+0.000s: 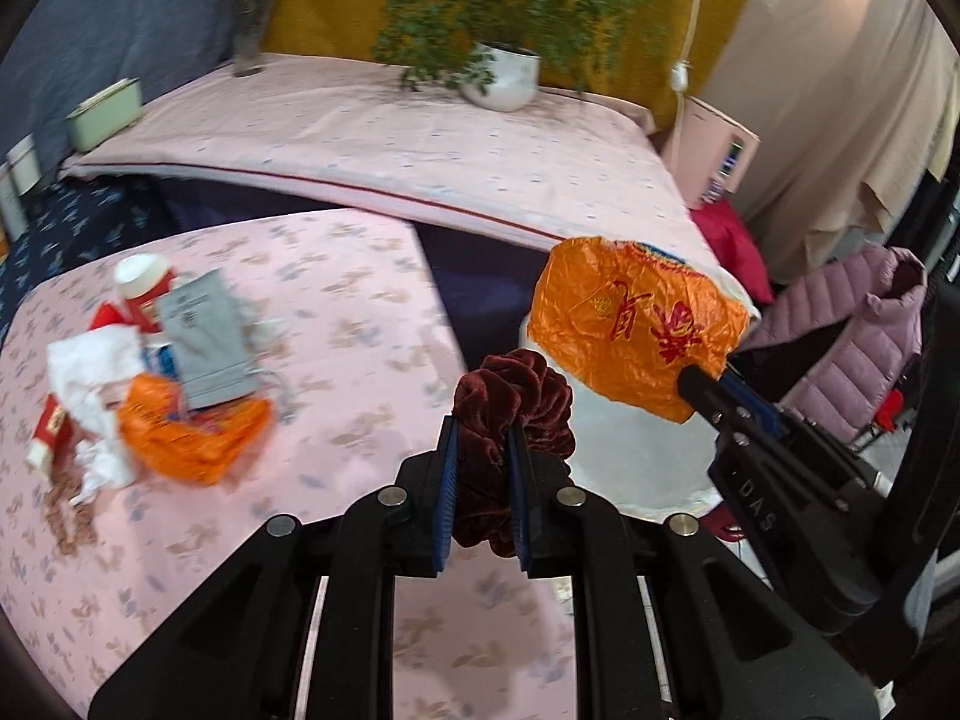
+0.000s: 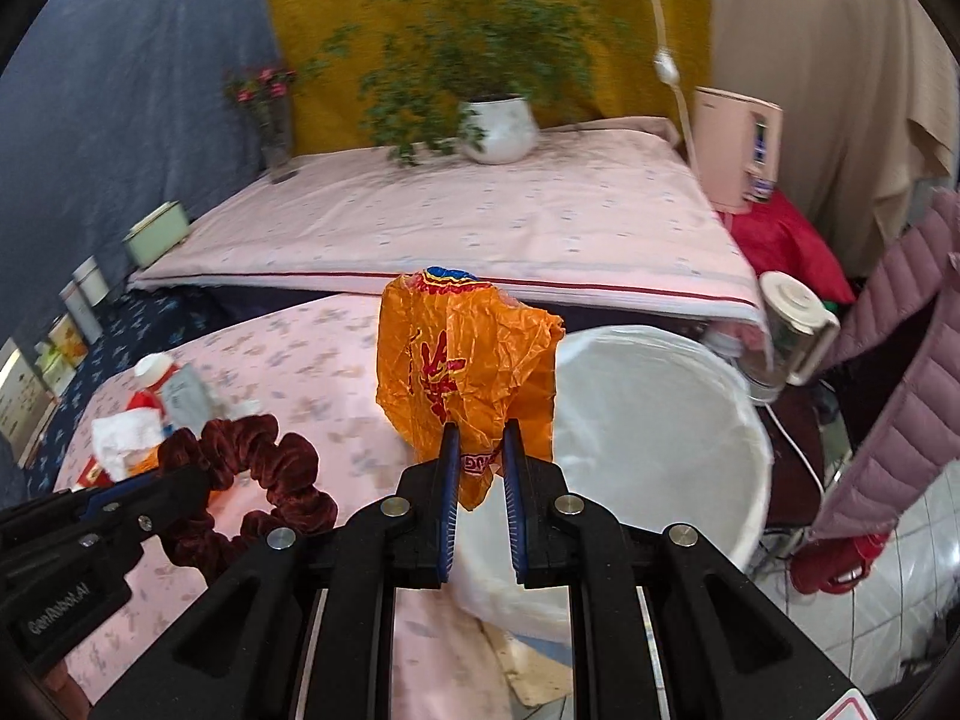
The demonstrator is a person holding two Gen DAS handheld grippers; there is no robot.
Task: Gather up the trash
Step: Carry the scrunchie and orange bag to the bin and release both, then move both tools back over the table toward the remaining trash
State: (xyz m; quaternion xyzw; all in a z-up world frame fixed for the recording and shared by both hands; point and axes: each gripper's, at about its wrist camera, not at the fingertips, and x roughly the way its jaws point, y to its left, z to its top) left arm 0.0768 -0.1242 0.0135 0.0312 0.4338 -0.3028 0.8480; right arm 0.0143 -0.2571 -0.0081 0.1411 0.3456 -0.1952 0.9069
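Observation:
My left gripper (image 1: 483, 441) is shut on a dark red velvet scrunchie (image 1: 516, 387), held above the pink table's right edge; it also shows in the right wrist view (image 2: 252, 480). My right gripper (image 2: 480, 441) is shut on an orange plastic wrapper (image 2: 465, 363), held over the near rim of the white lined bin (image 2: 654, 414). In the left wrist view the wrapper (image 1: 636, 324) hangs in front of the bin (image 1: 636, 456). A pile of trash (image 1: 150, 384) lies on the table at the left: orange wrapper, white tissue, grey packet, red boxes, crumbs.
A second pink-covered table (image 1: 390, 138) stands behind with a potted plant (image 1: 504, 81), a flower vase (image 1: 249, 42) and a green box (image 1: 105, 114). A pink jacket (image 1: 840, 336), a pink appliance (image 2: 738, 150) and a kettle (image 2: 792, 330) are at the right.

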